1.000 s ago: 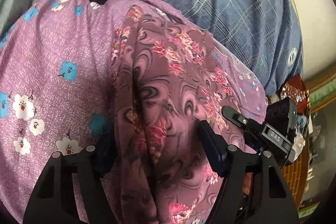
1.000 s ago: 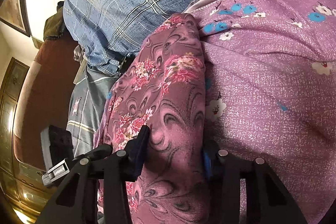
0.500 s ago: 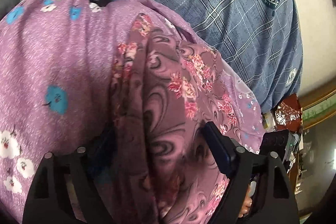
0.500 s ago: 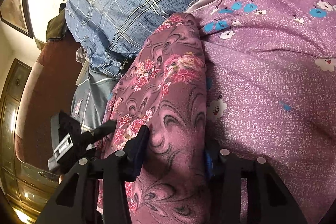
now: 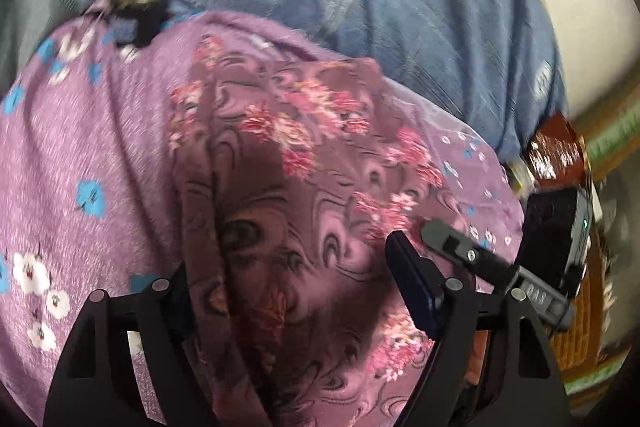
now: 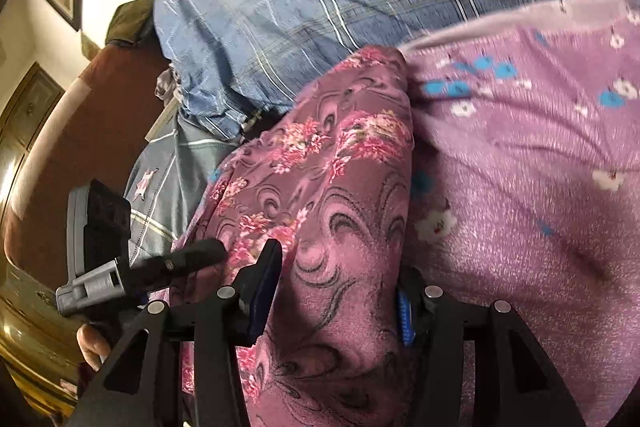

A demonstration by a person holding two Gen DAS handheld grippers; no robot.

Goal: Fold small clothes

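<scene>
**Q:** Where is the garment, and what has hold of it?

**A:** A mauve floral garment (image 5: 304,227) hangs bunched down the centre of both wrist views, in front of a lilac blanket with blue and white flowers (image 5: 80,155). The left gripper (image 5: 288,291) straddles it at the bottom of its frame. The fingers are wide apart and narrowing slightly; the right-hand finger (image 5: 412,287) looks clear of the cloth, and the other is hidden behind a fold. The right gripper (image 6: 336,291) also has the cloth between its fingers, which are easing open. One blue-edged pad (image 6: 403,315) is pressed against the fabric's edge.

**Q:** How far along is the folding?

**A:** Early or mid-way, by my reading. The garment is gathered into a long vertical bundle with loose creases, not a flat, squared fold. No finished stack shows. A person in a blue checked shirt (image 6: 320,7) fills the upper part of both frames. The picture is motion-blurred, so finer edges are unclear.
</scene>
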